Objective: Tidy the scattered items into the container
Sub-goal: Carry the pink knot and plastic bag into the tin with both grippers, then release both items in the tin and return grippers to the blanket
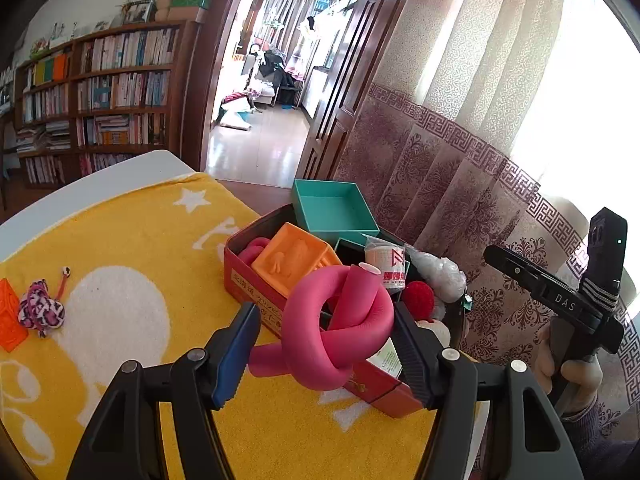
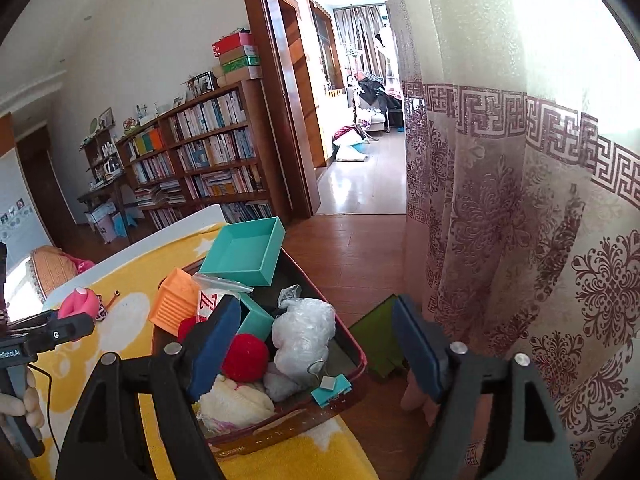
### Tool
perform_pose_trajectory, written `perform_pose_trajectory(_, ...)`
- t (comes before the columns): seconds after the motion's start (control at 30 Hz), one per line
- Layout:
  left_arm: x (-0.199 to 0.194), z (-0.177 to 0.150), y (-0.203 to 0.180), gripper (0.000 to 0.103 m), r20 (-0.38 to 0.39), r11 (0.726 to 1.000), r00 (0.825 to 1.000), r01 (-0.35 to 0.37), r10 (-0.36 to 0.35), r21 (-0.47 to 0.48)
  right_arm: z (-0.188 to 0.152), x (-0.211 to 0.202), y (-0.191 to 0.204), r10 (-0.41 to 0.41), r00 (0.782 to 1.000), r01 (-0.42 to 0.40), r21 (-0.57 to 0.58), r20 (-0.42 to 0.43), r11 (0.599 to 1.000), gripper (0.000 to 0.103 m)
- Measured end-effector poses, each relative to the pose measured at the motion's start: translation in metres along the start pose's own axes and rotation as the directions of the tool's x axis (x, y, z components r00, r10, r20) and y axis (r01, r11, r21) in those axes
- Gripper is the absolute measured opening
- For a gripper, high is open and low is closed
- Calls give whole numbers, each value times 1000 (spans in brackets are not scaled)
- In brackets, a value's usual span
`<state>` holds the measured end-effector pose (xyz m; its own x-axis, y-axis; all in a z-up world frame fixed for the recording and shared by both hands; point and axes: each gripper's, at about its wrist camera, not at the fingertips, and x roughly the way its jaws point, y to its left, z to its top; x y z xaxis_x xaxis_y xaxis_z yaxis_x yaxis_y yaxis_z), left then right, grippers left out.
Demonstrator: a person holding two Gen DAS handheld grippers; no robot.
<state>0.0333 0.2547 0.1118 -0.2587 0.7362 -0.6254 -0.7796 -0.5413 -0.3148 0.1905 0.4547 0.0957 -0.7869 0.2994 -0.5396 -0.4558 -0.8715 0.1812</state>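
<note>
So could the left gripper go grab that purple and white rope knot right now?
Probably not yet: the left gripper is clamped on the pink foam knot, so its jaws are full. The rope knot itself lies uncovered on the yellow towel.

Bright daylight pours through the curtain (image 1: 460, 92), blowing out to white glare at its right. Fisheye bending darkens every corner; the far doorway stays soft.
</note>
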Motion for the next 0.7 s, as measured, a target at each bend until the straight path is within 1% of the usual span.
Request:
perform_pose_trajectory(0.13,22,0,-20,68,-32,999,999,26,-25,23,-5,-2,-5,26,1000,-26,34,4,999,81)
perform_pose_trajectory(0.27,45,1,-29,68,-57,999,998,37,-35,27,-9,-2,-6,40,999,-40,42,-4,998,81)
perform_pose_trajectory(0.33,56,1,-30,68,-61,999,997,37,-36,22,-11,-2,-7,45,999,-44,49,-8,998,81)
perform_pose_trajectory(0.43,70,1,-34,68,-84,998,994,69,-68,0,-13,0,-7,50,999,-50,51,-14,997,81)
perform_pose_trajectory(0.57,74,1,-38,69,-82,998,995,54,-52,24,-14,0,-6,59,998,-57,52,-20,997,81)
perform_pose_trajectory(0.6,73,1,-36,72,-75,998,996,53,-51,18,-13,-1,-5,58,998,-57,51,-19,997,81)
perform_pose_trajectory(0.63,70,1,-33,81,-64,999,997,47,-47,11,-14,-2,-5,57,998,-56,50,-18,997,81)
perform_pose_trajectory(0.67,68,2,-30,84,-51,999,998,40,-40,3,-14,-2,-5,59,998,-58,51,-18,997,81)
perform_pose_trajectory(0.7,66,3,-27,84,-45,999,998,38,-38,-4,-14,-2,-4,61,998,-60,50,-21,997,81)
